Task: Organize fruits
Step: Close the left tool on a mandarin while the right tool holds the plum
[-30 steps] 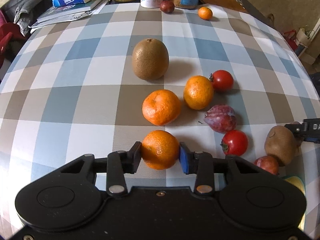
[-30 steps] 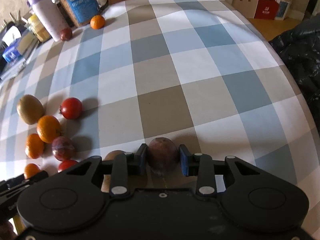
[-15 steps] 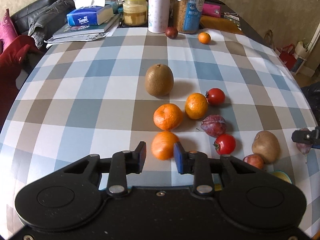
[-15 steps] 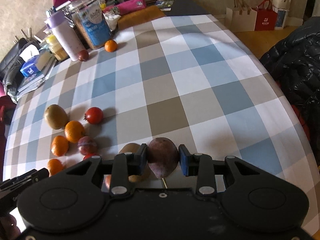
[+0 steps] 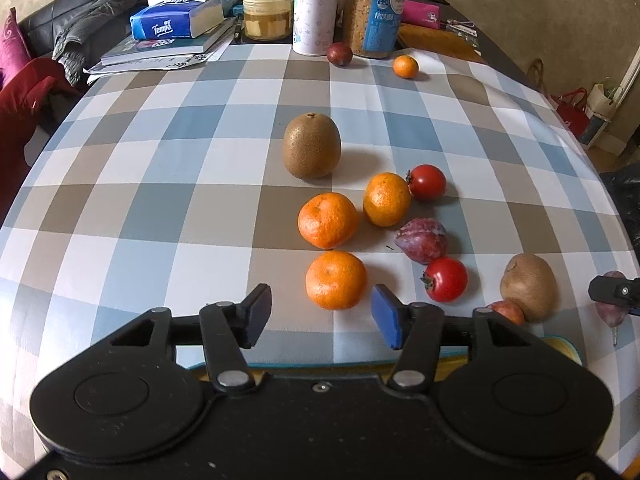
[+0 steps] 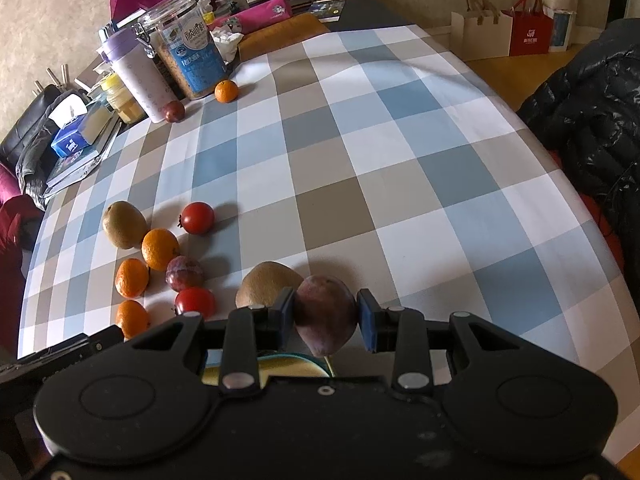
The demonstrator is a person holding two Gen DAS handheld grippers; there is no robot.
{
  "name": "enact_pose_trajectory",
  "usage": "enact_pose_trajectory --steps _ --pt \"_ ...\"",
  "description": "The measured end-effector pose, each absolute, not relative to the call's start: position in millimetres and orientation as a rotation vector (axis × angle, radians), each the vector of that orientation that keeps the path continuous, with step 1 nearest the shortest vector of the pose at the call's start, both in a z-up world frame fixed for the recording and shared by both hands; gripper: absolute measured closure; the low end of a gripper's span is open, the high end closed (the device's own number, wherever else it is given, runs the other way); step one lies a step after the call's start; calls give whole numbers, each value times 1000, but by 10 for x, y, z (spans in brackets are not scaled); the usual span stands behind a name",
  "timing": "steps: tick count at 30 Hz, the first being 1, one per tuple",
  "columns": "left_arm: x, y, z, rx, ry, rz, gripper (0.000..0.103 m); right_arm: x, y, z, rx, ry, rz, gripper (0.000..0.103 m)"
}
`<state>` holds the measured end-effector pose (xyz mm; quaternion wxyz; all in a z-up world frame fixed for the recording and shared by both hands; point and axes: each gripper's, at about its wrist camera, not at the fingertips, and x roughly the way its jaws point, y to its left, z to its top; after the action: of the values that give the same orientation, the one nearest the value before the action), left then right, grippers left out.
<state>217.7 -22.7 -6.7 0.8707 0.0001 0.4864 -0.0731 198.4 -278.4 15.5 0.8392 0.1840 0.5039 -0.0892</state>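
Opening its jaws, the left gripper [image 5: 321, 312] frames a tangerine [image 5: 336, 279] resting free on the checked tabletop [image 5: 160, 216], more fruit clustered toward one o'clock. Right view: the right gripper [image 6: 326, 320] is clamped on a purple plum [image 6: 326, 314], a kiwi [image 6: 266, 282] at eleven o'clock.

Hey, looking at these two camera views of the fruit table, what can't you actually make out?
- Yellow dish with a teal rim: both views, mostly hidden by the gripper bodies; contents unseen.
- Small reddish fruit: left wrist view, half covered by the left gripper.
- Jar label: print too small.
- Person: out of frame.
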Motion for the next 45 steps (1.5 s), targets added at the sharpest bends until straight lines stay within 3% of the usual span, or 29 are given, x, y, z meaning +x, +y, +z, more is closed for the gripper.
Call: enact_pose_trajectory --steps 25,27,29,45 --pt "2586 -252 -399 -52 1106 -157 41 2500 -2843 -208 386 1133 -207 68" --pt "2610 -238 -405 -71 1109 -161 43 2518 -2843 -224 385 1137 -209 68" --pt "2627 -224 -398 -93 1107 -179 53 2526 -2842 -227 387 1138 -211 68" --pt "2327 -151 -2 -54 1041 -146 55 2197 -2714 213 378 1041 -165 68"
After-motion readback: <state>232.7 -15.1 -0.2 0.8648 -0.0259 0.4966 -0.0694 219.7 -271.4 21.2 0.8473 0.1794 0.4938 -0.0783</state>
